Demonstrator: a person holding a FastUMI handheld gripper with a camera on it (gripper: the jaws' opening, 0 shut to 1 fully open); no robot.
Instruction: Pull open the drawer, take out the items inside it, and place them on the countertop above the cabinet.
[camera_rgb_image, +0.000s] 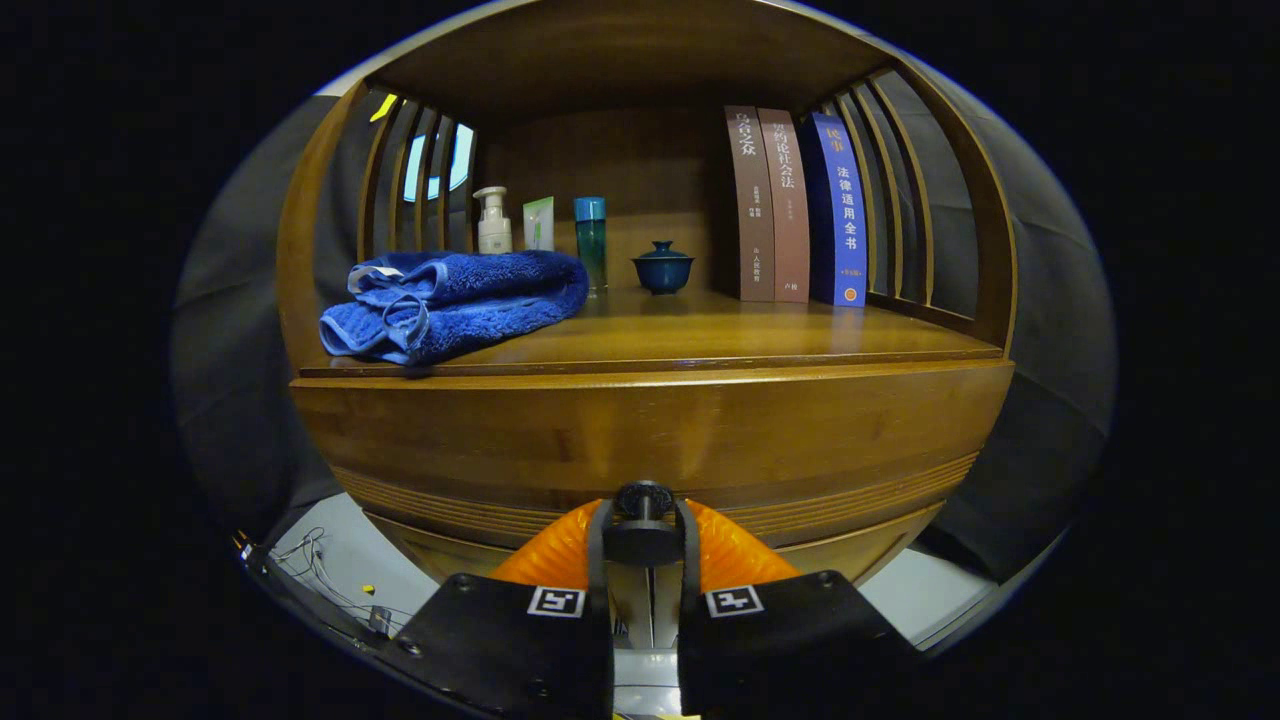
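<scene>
The hand-held gripper (644, 520) clasps the drawer knob (644, 498); above, a folded towel (455, 303) overhangs the countertop (700, 335).

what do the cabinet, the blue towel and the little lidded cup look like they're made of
Cabinet: wood with a glossy brown varnish, going by the grain and the sheen on its top. Towel: soft looped terry cloth, fuzzy and folded. Cup: probably glazed ceramic, dark blue with a smooth shine. The gripper has its jaws closed on the drawer knob, a dark, seemingly metal piece.
</scene>
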